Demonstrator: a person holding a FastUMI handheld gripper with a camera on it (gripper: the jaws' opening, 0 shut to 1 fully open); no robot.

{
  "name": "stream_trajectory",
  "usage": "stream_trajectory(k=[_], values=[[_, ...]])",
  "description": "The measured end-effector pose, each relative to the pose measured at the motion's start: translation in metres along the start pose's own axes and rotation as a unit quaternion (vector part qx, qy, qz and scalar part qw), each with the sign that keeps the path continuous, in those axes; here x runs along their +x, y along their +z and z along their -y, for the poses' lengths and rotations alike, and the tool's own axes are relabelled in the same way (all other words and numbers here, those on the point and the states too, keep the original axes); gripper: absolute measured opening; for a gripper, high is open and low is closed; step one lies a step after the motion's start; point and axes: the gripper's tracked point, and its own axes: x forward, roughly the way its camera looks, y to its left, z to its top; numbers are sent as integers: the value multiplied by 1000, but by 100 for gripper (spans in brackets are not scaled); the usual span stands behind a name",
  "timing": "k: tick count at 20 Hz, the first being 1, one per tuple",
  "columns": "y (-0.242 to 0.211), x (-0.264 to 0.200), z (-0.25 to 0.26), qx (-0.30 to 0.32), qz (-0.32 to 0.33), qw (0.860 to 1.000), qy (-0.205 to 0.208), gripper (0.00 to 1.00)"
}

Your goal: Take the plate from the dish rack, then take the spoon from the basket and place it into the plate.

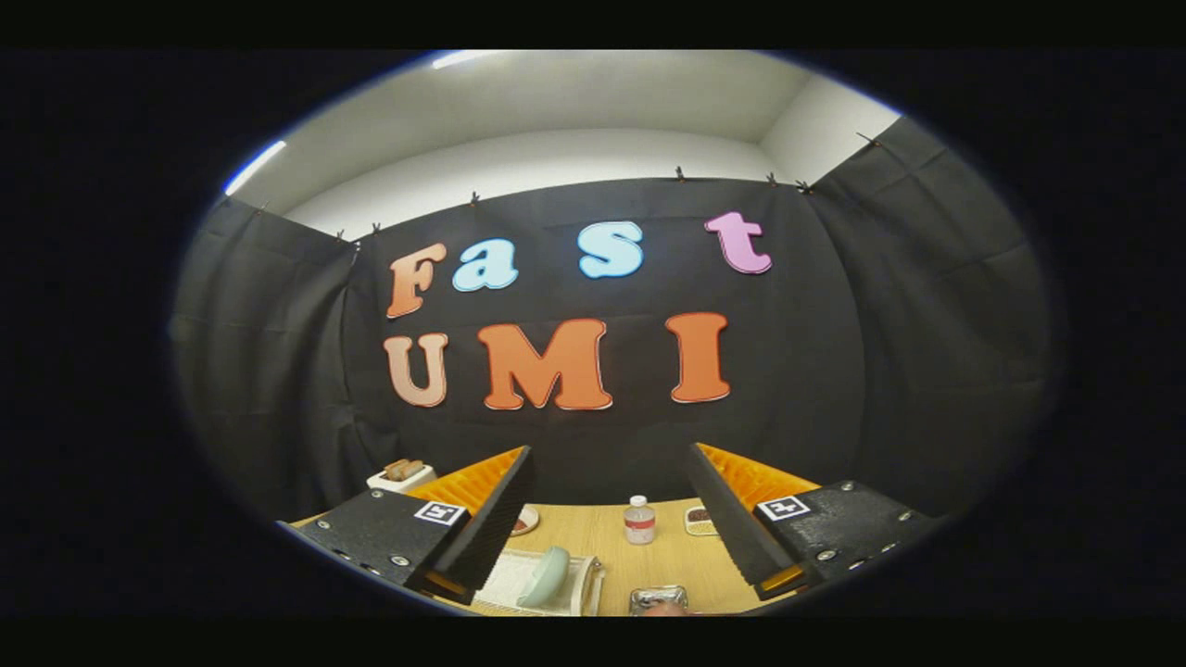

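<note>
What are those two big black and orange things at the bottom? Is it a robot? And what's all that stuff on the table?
Not a whole robot. A person carries a hand-held gripper, a tool with two fingers for pinching things. A camera rides on it and looks forward along the fingers, which is why they look so big. They are the black wedges with orange ribbed backs. Right now they stand wide apart and hold nothing.

Below them is a wooden table. On it, just ahead of the fingers, a white dish rack holds a pale green plate standing on edge. Beside the rack sits a shiny basket. Farther back stands a small water bottle with little dishes either side, and off to one side something that looks like a white toaster. Black cloth hangs behind as the wall.
</note>
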Motion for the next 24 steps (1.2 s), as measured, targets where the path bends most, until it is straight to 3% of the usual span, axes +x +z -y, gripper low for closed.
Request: stream_trajectory(k=[9, 17, 24], values=[[-22, 19, -24, 1, -39, 999, 27, 98], [-69, 37, -53, 25, -114, 991, 64, 98], [-134, 53, -67, 52, -231, 969, 73, 98]])
